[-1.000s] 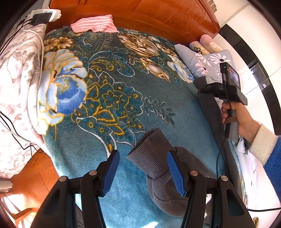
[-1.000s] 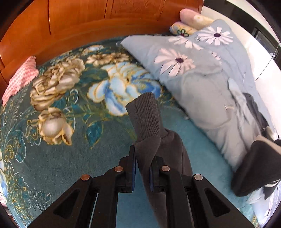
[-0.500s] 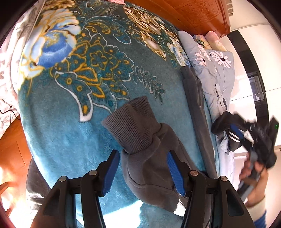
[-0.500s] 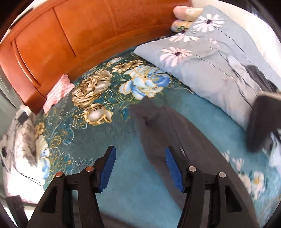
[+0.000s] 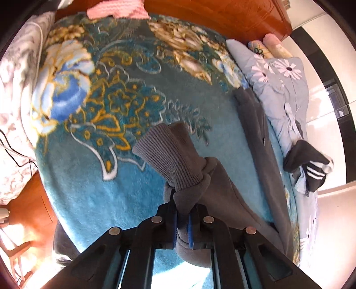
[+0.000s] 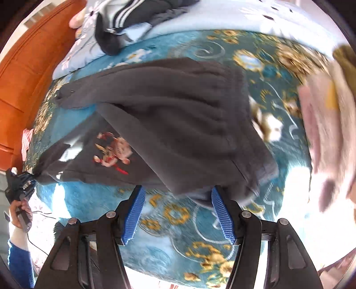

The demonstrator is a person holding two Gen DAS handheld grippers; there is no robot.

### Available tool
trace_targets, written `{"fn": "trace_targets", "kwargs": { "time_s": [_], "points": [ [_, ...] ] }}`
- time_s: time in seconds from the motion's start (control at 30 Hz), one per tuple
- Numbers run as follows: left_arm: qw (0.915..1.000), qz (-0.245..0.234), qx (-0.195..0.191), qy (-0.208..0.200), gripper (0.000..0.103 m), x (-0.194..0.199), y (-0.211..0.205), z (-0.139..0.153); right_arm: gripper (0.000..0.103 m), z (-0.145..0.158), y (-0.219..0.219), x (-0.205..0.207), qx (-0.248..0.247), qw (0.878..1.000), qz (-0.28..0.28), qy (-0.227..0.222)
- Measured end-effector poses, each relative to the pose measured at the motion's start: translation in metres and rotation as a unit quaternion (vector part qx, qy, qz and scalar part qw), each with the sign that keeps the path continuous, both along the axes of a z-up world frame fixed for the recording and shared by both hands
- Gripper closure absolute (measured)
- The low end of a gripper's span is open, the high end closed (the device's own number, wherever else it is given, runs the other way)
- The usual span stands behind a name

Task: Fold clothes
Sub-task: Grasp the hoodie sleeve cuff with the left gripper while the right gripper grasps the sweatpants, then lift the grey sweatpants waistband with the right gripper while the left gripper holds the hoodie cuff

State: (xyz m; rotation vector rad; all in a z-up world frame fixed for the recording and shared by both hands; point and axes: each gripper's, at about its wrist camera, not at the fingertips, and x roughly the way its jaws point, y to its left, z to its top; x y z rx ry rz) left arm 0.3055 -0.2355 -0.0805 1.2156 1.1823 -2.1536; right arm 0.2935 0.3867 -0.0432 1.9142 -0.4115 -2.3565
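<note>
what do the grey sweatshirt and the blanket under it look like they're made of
The sweatshirt, pinched in the left gripper, looks like soft matte fleece-type knit, likely cotton blend: it drapes in thick folds, and its cuff shows clear ribbing. The blanket looks like plush synthetic fleece: a fuzzy, slightly shiny pile with printed flowers. The headboard looks like glossy varnished wood.

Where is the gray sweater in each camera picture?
Left wrist: the gray sweater is bottom center, its sleeve pinched in the left gripper.
Right wrist: it spreads across the middle, above the open right gripper.
Shared landmark: the blue flowered blanket.
</note>
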Motion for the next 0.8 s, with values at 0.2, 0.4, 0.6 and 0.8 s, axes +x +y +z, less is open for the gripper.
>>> {"fn": "trace_targets", "kwargs": {
  "time_s": [0.2,0.4,0.6,0.8],
  "points": [
    [0.9988,-0.025,-0.029,-0.03,0.096,-0.004,-0.011,0.012,0.032,-0.036,0.043,0.037,-0.104,0.985,-0.136,0.003],
    [0.9993,-0.009,-0.019,-0.032,0.096,0.001,-0.006,0.012,0.028,-0.052,0.056,0.038,-0.217,0.953,-0.205,0.059],
    [0.9993,-0.019,-0.022,-0.023,0.096,0.0,-0.004,0.026,0.027,-0.071,0.055,0.028,-0.274,0.921,-0.275,0.025],
    [0.9992,-0.023,-0.029,-0.011,0.096,0.006,-0.01,0.044,0.09,-0.052,0.049,0.028,-0.258,0.928,-0.27,0.008]
  ]
}}
